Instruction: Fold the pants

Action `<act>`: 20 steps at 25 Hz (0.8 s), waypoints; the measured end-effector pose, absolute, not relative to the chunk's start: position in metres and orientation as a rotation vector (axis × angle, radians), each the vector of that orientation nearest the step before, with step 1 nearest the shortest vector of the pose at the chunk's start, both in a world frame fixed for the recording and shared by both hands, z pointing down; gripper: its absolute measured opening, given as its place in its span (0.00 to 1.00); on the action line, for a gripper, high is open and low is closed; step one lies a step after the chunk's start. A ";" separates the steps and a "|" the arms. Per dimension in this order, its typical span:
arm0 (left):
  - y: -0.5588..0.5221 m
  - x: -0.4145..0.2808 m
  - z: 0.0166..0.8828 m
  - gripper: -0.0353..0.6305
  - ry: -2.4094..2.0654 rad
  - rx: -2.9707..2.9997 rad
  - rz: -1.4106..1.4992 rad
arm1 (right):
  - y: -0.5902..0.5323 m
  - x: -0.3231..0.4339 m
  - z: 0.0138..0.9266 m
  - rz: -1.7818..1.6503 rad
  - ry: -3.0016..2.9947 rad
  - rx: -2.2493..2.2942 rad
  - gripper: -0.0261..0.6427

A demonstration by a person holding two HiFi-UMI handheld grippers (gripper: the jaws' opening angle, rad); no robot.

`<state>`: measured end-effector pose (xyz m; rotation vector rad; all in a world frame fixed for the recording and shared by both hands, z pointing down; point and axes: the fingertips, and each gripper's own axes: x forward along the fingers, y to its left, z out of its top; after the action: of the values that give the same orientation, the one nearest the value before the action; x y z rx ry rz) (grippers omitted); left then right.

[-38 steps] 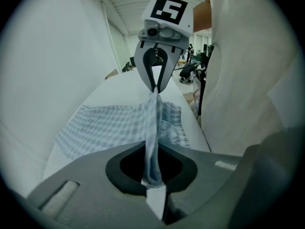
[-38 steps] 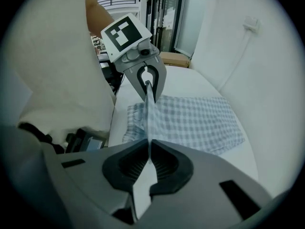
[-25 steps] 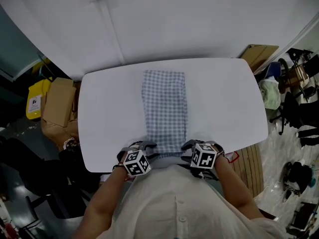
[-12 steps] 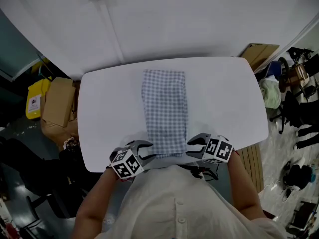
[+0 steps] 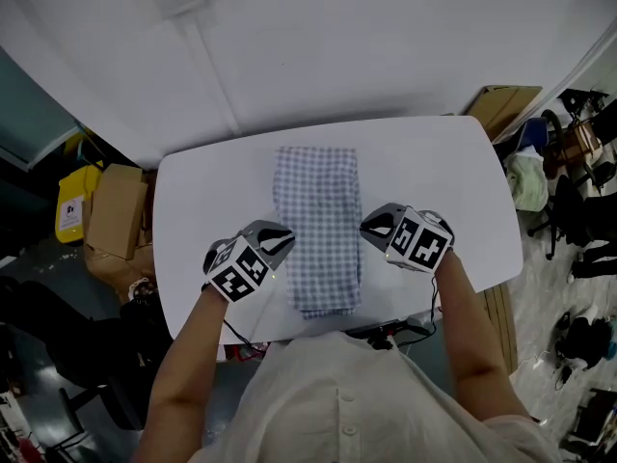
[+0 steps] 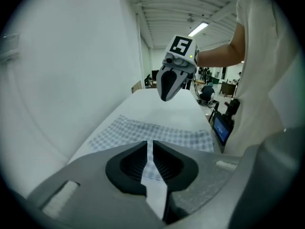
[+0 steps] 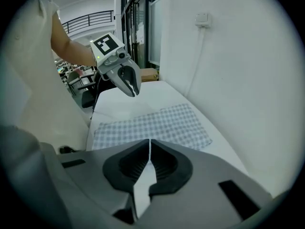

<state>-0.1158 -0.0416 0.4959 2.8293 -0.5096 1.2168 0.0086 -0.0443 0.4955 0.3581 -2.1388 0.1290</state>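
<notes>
Jaws of the left gripper (image 5: 273,241) stand almost together, with only a thin slit between the ribbed pads, and they have just been closing. Nothing is between them. The jaws of the right gripper (image 5: 374,226) are in the same state: a narrow gap after closing just now, and no cloth inside.

Both grippers point downward and hang in the air above the table (image 5: 207,191); neither one touches anything. The left one is just beside the left long edge of the pants (image 5: 318,220), the right one just beside the right long edge, so the pants are between them. Each gripper carries its marker cube toward the person's wrist.

The pants are blue-and-white checked, folded into one long narrow strip. They lie flat in the middle of the white table, reaching from near the far edge almost to the near edge.

At the left of the table, on the floor, stand a cardboard box (image 5: 117,210) and a yellow container (image 5: 69,205).
</notes>
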 end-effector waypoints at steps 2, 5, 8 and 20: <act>-0.061 -0.120 0.496 0.10 -0.551 2.811 1.256 | -0.063 0.009 0.493 0.102 -2.138 0.377 0.07; -0.085 -0.124 0.496 0.09 -0.594 2.783 1.299 | -0.086 0.010 0.493 0.080 -2.129 0.393 0.06; -0.110 -0.127 0.497 0.08 -0.612 2.770 1.351 | -0.110 0.009 0.492 0.044 -2.119 0.395 0.06; -0.206 -0.125 0.504 0.09 -0.573 2.712 1.458 | -0.211 0.009 0.502 0.086 -2.112 0.422 0.06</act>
<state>-0.1249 -0.2059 0.5045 2.7118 -0.5729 1.4576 0.0095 -0.2107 0.5018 0.4217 -2.1125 0.0865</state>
